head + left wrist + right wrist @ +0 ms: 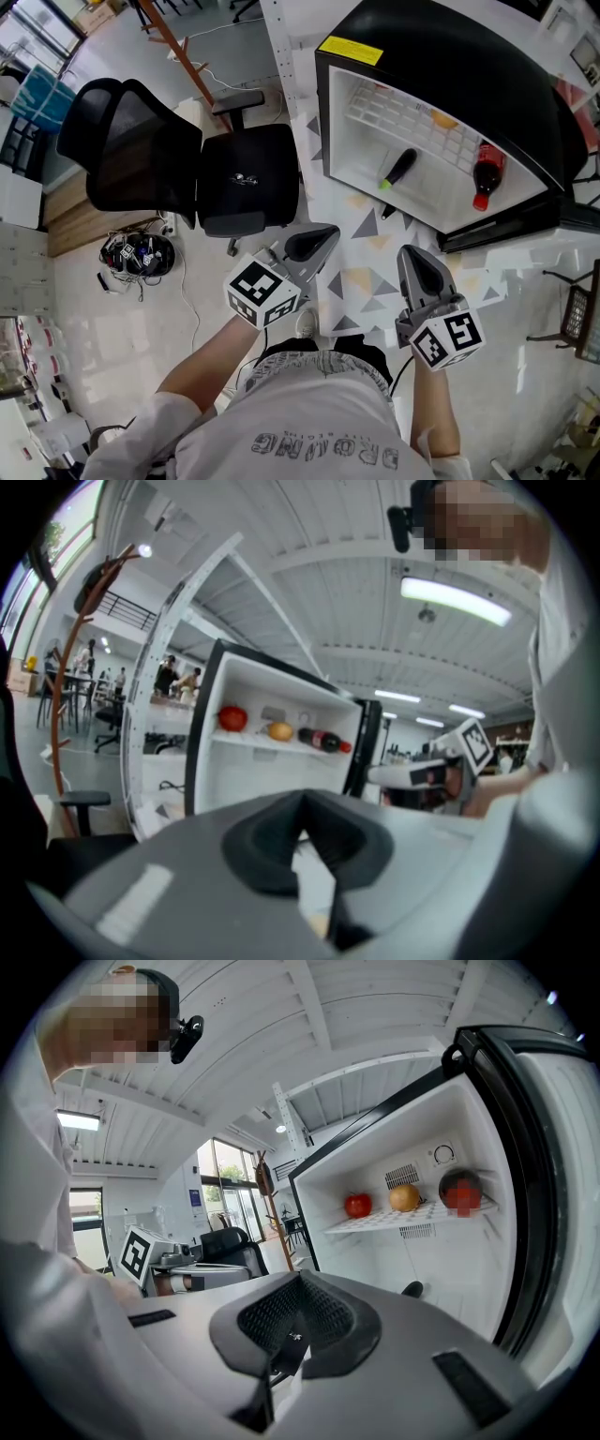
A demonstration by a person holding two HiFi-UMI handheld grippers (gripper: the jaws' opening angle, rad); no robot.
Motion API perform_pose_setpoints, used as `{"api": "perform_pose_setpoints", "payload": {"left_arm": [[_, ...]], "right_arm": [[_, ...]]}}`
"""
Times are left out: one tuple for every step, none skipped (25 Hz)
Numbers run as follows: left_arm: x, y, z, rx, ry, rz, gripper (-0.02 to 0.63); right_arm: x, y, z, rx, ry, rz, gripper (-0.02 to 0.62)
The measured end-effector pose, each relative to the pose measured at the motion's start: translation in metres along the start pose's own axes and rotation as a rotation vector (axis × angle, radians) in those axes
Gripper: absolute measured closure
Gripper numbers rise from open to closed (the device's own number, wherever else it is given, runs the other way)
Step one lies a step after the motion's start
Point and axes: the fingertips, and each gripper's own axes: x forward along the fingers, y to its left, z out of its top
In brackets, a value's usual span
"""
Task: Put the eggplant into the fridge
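The eggplant (398,169), dark with a green stem, lies inside the open fridge (349,54) on its white floor. In the right gripper view only its dark tip (412,1289) shows above the gripper body. My left gripper (314,242) and right gripper (419,267) hover side by side in front of the fridge opening, both pointing at it, well short of the eggplant. The left gripper (302,829) is shut and empty. The right gripper (298,1321) is also shut with nothing between its jaws.
On the fridge's wire shelf (412,1215) sit a tomato (357,1205), an orange fruit (404,1197) and a red-capped cola bottle (486,175). The fridge door (553,1194) stands open at the right. A black office chair (187,169) stands left, with cables (136,255) on the floor.
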Motion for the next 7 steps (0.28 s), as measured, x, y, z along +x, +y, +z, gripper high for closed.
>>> {"api": "perform_pose_setpoints", "payload": {"left_arm": [[0.0,0.0001,-0.0007,-0.001,0.001,0.001,0.6],[0.0002,0.0001,-0.0013,-0.002,0.002,0.002,0.6],[0.0007,0.0,-0.0017,-0.002,0.003,0.002,0.6],[0.0012,-0.0002,-0.0019,-0.003,0.003,0.002,0.6],[0.0017,-0.0004,-0.002,-0.003,0.004,0.002,0.6],[0.0022,-0.0006,-0.0021,-0.003,0.004,0.002,0.6],[0.0027,-0.0008,-0.0021,-0.003,0.004,0.001,0.6]], "right_arm": [[-0.0001,-0.0004,-0.0004,0.001,0.001,0.0,0.592],[-0.0001,-0.001,-0.0009,0.001,0.003,0.0,0.592],[-0.0001,-0.0017,-0.0014,0.002,0.005,0.0,0.592],[-0.0001,-0.0023,-0.0019,0.003,0.007,0.0,0.592],[-0.0001,-0.0029,-0.0023,0.004,0.008,0.0,0.592],[-0.0001,-0.0034,-0.0027,0.005,0.009,0.001,0.592],[0.0,-0.0039,-0.0031,0.006,0.01,0.001,0.592]]}}
